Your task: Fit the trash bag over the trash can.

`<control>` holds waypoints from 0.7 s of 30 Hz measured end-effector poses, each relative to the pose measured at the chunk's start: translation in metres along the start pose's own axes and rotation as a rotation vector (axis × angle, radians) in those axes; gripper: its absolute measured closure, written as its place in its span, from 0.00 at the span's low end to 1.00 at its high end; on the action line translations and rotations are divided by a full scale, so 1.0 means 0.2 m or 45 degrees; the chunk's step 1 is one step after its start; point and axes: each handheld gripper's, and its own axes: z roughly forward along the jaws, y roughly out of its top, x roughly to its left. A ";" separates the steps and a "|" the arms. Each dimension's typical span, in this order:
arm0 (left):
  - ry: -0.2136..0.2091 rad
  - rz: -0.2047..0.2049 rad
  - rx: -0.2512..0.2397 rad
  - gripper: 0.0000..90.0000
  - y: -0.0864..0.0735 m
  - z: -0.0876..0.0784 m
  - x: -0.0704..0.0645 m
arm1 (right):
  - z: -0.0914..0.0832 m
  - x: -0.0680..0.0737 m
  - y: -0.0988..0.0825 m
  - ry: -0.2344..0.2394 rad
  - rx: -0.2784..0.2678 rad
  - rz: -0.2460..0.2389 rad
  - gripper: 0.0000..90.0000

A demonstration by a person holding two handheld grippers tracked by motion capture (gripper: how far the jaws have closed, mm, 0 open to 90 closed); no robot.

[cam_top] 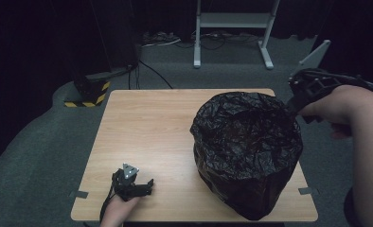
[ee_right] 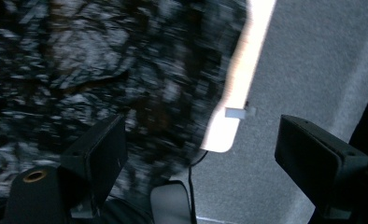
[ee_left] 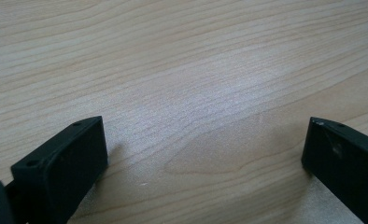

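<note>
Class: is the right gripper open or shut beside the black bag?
Open: the right gripper has its fingers wide apart, empty, beside the black bag.

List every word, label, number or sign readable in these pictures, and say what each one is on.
No readable text anywhere.
Black bag: crinkled plastic, no print visible.
Table: bare wood grain, no label.
Yellow-and-black hazard stripes on the floor base: a warning pattern, no words.
Left tool and right tool: no markings legible.
</note>
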 end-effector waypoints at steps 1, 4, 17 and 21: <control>0.000 0.000 0.000 0.00 0.00 0.00 0.00 | 0.01 0.03 0.01 0.005 0.004 -0.021 0.19; -0.001 0.000 -0.001 0.00 0.00 0.00 0.00 | 0.04 0.12 0.03 0.009 0.026 -0.066 0.19; -0.008 -0.001 -0.004 0.00 0.00 0.00 0.00 | 0.38 0.27 0.04 0.022 0.204 -0.185 0.20; -0.006 -0.001 -0.002 0.00 0.00 0.00 0.00 | 0.53 0.30 0.01 0.006 0.275 -0.236 0.21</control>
